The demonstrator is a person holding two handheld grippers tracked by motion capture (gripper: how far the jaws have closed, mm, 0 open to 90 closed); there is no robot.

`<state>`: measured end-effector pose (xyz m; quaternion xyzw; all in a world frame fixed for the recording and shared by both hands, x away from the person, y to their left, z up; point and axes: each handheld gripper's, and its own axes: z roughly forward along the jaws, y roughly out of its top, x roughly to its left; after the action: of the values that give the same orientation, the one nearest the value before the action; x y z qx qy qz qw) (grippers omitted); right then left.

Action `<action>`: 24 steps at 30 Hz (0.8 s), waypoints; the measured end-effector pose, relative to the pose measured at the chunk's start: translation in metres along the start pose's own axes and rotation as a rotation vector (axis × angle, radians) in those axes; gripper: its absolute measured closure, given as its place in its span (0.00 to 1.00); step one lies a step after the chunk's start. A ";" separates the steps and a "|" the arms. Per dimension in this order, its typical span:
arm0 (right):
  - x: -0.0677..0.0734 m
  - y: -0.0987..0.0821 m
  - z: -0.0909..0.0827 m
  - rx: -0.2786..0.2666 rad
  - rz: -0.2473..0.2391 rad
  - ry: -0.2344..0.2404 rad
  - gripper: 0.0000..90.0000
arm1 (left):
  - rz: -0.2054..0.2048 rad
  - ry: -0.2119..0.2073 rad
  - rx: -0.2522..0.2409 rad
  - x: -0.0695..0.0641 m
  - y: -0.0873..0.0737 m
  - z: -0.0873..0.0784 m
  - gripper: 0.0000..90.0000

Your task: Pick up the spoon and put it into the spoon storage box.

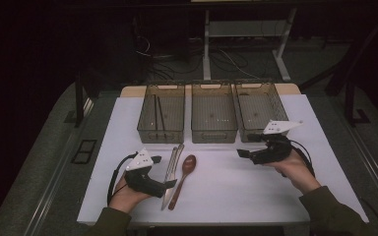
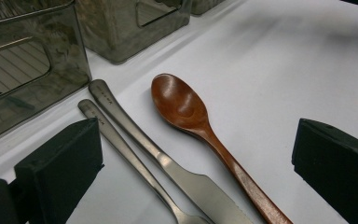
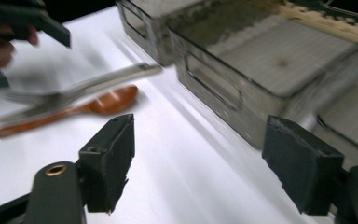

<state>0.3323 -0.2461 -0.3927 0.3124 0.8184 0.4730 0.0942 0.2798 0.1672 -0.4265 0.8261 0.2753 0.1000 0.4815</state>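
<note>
With both the left gripper (image 1: 156,160) and right gripper (image 1: 242,153) spread empty, a careless pinch could catch knife (image 2: 168,163) and fork (image 2: 126,154) together, lying touching beside the wooden spoon (image 2: 191,116).

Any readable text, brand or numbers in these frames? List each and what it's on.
Nothing legible.
Knife handle: a small stamped mark near its end, too small to read.
Fork handle: a similar stamp, too small to read.
Wooden spoon and bins: no markings seen.
</note>
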 end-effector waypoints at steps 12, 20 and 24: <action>0.005 -0.053 -0.030 -0.027 0.059 -0.072 0.20 | -0.010 0.004 -0.007 0.000 0.000 0.000 0.01; 0.015 -0.076 -0.033 -0.011 0.056 -0.096 0.18 | -0.002 0.014 -0.002 0.001 0.004 0.001 0.01; 0.017 -0.084 -0.038 -0.022 0.076 -0.109 0.16 | -0.008 0.024 0.000 0.002 0.006 0.002 0.01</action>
<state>0.2670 -0.2931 -0.4401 0.3675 0.7945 0.4673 0.1241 0.2847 0.1641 -0.4225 0.8239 0.2841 0.1080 0.4784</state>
